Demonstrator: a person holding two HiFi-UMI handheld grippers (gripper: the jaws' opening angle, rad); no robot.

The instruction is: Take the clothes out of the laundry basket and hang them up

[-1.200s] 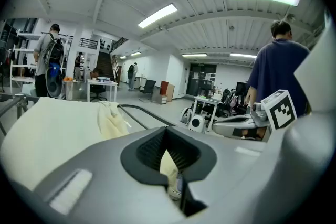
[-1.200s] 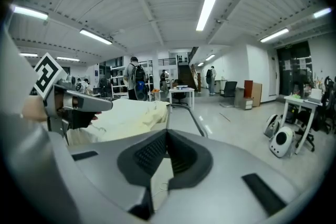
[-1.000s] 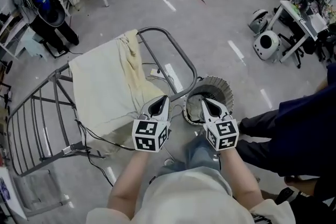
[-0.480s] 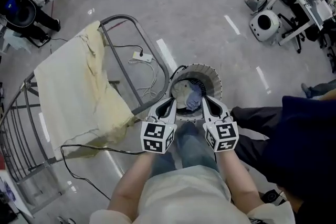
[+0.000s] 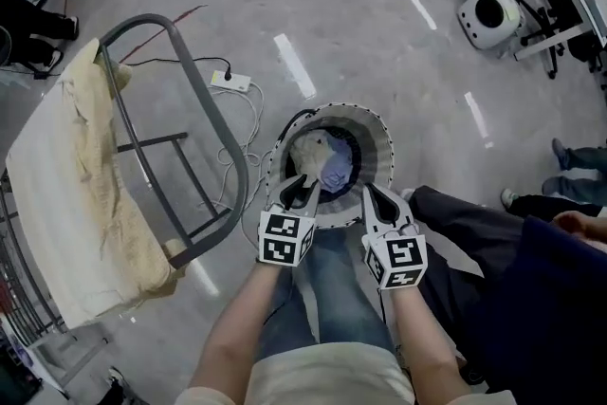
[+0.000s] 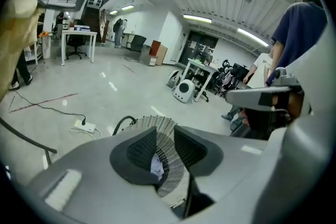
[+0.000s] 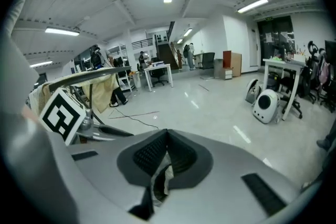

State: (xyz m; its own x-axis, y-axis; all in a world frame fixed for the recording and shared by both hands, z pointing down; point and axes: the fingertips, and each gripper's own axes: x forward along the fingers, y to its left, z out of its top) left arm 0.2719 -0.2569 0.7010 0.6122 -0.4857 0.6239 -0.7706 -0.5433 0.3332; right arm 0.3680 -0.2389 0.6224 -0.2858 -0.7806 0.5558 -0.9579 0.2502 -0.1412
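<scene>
A round laundry basket point(image 5: 379, 139) with a ribbed white rim stands on the floor in front of me. Inside lie a cream garment point(image 5: 308, 150) and a pale blue one point(image 5: 336, 174). My left gripper point(image 5: 303, 189) hovers over the basket's near rim. Its jaws have just been opening and stand slightly apart with nothing between them. Through the gap in the left gripper view point(image 6: 164, 140) I see the basket point(image 6: 152, 126) and a blue cloth point(image 6: 156, 165). My right gripper point(image 5: 371, 194) is beside it, over the near rim, shut and empty point(image 7: 167, 136).
A grey drying rack point(image 5: 190, 81) stands to the left with a cream cloth point(image 5: 66, 194) draped over it. A power strip point(image 5: 228, 81) and cable lie on the floor between rack and basket. A person's dark trouser leg point(image 5: 474, 242) is at the right. A white round device point(image 5: 488, 14) sits far right.
Both grippers have come down and forward to the basket's near rim. The left jaws have parted a little. The rack has slid to the left of the view.
</scene>
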